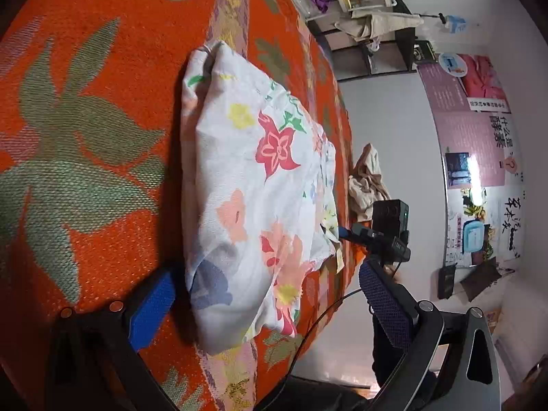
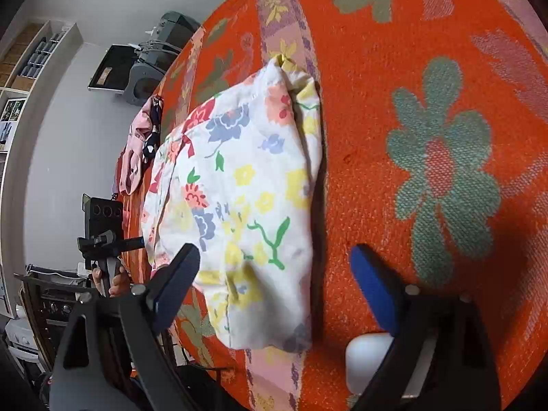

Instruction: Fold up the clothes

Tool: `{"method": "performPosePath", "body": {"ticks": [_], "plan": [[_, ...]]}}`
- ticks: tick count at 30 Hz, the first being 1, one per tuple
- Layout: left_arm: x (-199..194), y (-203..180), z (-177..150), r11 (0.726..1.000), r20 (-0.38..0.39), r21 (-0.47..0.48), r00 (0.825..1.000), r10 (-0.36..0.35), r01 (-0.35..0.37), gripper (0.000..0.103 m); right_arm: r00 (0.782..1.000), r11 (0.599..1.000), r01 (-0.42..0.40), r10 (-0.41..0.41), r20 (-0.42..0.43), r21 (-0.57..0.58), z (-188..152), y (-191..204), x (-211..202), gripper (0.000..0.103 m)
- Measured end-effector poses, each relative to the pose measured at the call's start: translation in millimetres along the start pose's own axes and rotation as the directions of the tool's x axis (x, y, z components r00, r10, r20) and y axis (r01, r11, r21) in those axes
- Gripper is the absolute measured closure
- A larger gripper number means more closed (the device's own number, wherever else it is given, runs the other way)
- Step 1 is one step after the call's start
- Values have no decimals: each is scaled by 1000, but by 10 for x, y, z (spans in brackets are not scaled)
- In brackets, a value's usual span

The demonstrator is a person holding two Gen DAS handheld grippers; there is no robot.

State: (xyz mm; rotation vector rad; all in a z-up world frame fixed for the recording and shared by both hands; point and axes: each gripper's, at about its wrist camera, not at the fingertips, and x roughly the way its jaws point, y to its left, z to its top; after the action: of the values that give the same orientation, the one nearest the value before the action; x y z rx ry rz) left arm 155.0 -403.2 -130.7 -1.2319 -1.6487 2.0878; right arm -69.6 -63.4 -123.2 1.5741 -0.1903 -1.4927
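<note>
Nearest the left wrist camera, the left gripper [image 1: 270, 304] stands wide apart, its blue pads on either side of the near end of a folded floral garment [image 1: 253, 185] without pinching it. In the right wrist view the right gripper [image 2: 277, 287] is also spread wide and holds nothing, framing the garment's other end. The white cloth with red, yellow and blue flowers lies flat in a bundle on an orange floral bedspread [image 1: 96, 157]. Farther along the bed edge sit a beige cloth [image 1: 366, 178] and a pink garment [image 2: 137, 147]. Beyond, posters [image 1: 476, 144] cover the wall.
</note>
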Motion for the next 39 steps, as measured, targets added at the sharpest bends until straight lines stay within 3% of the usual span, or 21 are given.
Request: {"method": "performPosePath", "body": {"ticks": [3, 5, 8, 15, 16, 18, 19, 20, 21, 26, 30, 35, 39], "plan": [[147, -37, 89, 999, -40, -24, 999, -34, 33, 1, 998, 999, -47, 47, -41, -14, 36, 55, 67, 7], [221, -16, 149, 995, -48, -57, 996, -81, 78, 1, 988, 991, -131, 131, -77, 8, 37, 82, 164, 7], [265, -1, 201, 990, -59, -94, 992, -112, 107, 1, 981, 986, -164, 165, -99, 18, 56, 139, 340, 3], [364, -43, 219, 989, -112, -119, 988, -106, 93, 2, 956, 953, -273, 284, -71, 132, 103, -42, 265, 5], [393, -56, 230, 990, -116, -110, 988, -97, 84, 9, 958, 957, -265, 275, -76, 122, 116, -27, 263, 9], [440, -21, 218, 994, -114, -103, 992, -47, 35, 44, 975, 979, -194, 199, -101, 59, 95, 86, 333, 38], [459, 41, 202, 993, -112, -118, 993, -23, 9, 78, 985, 991, -132, 134, -105, 30, 86, 117, 360, 63], [474, 126, 179, 990, -109, -142, 994, -17, 1, 86, 990, 994, -102, 105, -98, 33, 71, 79, 341, 88], [473, 171, 158, 988, -99, -152, 995, -28, 12, 88, 986, 990, -126, 131, -103, 58, 48, 20, 338, 89], [394, 148, 88, 987, -37, -134, 995, -92, 86, 90, 984, 984, -168, 171, -54, 51, -42, 94, 269, 94], [211, -49, 104, 988, 19, -76, 991, -135, 136, 90, 980, 980, -197, 197, -19, -17, -25, 426, 87, 94], [-182, -272, 169, 987, 107, -9, 982, -159, 161, 90, 980, 973, -192, 197, 22, -127, 135, 1075, -80, 94], [-841, -480, 241, 985, 246, 68, 955, -168, 156, 90, 978, 946, -197, 208, 15, -259, 451, 1892, 91, 94]]}}
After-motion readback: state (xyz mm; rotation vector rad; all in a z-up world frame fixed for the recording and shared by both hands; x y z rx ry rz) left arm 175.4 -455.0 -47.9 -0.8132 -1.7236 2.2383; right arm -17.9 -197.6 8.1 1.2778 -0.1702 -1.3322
